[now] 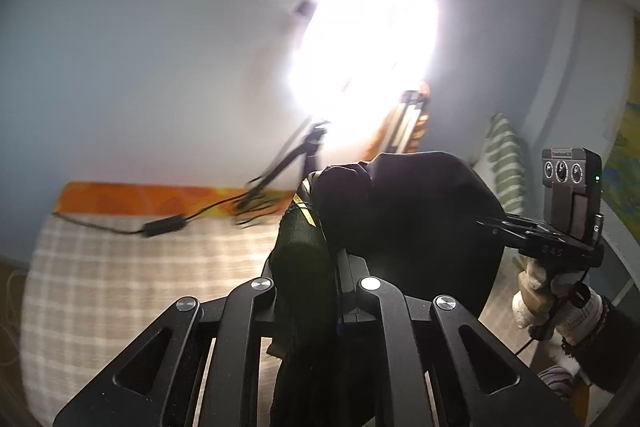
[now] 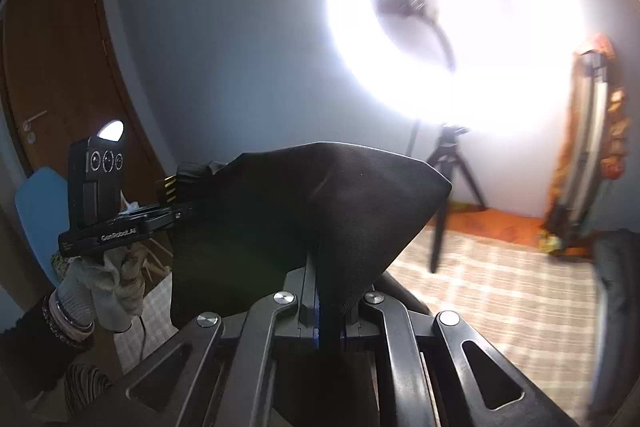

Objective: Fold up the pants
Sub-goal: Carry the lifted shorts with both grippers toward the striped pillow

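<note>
Both grippers tilted slightly down above checked beige bedcover (image 2: pixel 500 291), left gripper (image 1: pixel 332 227) clamped on black fabric pants (image 1: pixel 408 227) at waistband, right gripper (image 2: pixel 320 267) pinched on other end, pants lifted clear of bedcover, white-gloved hands (image 2: pixel 104 283) side by side, glaring ring light (image 2: pixel 460 27) on tripod beyond.

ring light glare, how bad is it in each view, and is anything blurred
Left wrist view: the ring light blows out to a solid white blob, the tripod beneath it is smeared, and the pants read as a near-featureless black mass. Right wrist view: the ring keeps its shape, but the halo washes out the wall; the checked cover is soft.
</note>
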A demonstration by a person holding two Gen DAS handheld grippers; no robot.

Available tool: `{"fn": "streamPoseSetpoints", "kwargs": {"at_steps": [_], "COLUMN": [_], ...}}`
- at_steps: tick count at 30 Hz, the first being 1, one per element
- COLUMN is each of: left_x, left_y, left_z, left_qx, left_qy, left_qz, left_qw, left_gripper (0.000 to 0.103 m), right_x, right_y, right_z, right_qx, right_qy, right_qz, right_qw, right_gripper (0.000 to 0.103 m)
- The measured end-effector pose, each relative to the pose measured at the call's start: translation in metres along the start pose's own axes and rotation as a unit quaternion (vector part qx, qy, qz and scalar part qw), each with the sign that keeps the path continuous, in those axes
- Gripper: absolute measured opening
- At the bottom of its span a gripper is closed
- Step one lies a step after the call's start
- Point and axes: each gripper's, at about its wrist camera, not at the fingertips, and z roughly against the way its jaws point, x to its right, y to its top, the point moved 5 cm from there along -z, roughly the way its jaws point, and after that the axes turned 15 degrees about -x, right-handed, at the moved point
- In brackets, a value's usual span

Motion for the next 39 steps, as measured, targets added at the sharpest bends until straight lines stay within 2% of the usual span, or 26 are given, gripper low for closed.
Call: {"fn": "streamPoseSetpoints", "kwargs": {"at_steps": [11, 15, 23, 27, 31, 34, 39], "left_x": [0.125, 0.165, 0.254, 0.289, 0.313, 0.322, 0.325], "left_y": [0.029, 0.041, 0.058, 0.063, 0.064, 0.068, 0.079], "left_z": [-0.043, -0.064, -0.118, -0.149, -0.173, -0.188, -0.221], "left_qx": [0.006, 0.006, -0.008, -0.015, -0.023, -0.026, -0.034], "left_qy": [-0.058, -0.089, -0.132, -0.157, -0.166, -0.172, -0.173], "left_qz": [-0.070, -0.082, -0.124, -0.129, -0.135, -0.134, -0.122], "left_qw": [0.9958, 0.9926, 0.9833, 0.9790, 0.9765, 0.9756, 0.9768], "left_gripper": [0.011, 0.011, 0.011, 0.011, 0.011, 0.011, 0.011], "right_x": [0.062, 0.098, 0.172, 0.210, 0.245, 0.262, 0.288], "right_y": [-0.037, -0.052, -0.070, -0.078, -0.075, -0.073, -0.073], "right_z": [0.110, 0.154, 0.211, 0.230, 0.239, 0.242, 0.225], "right_qx": [0.033, 0.044, 0.054, 0.050, 0.046, 0.040, 0.019], "right_qy": [-0.067, -0.096, -0.144, -0.165, -0.187, -0.195, -0.198], "right_qz": [-0.029, -0.045, -0.084, -0.097, -0.101, -0.100, -0.096], "right_qw": [0.997, 0.993, 0.984, 0.980, 0.976, 0.975, 0.975], "right_gripper": [0.003, 0.003, 0.003, 0.003, 0.003, 0.003, 0.003]}}
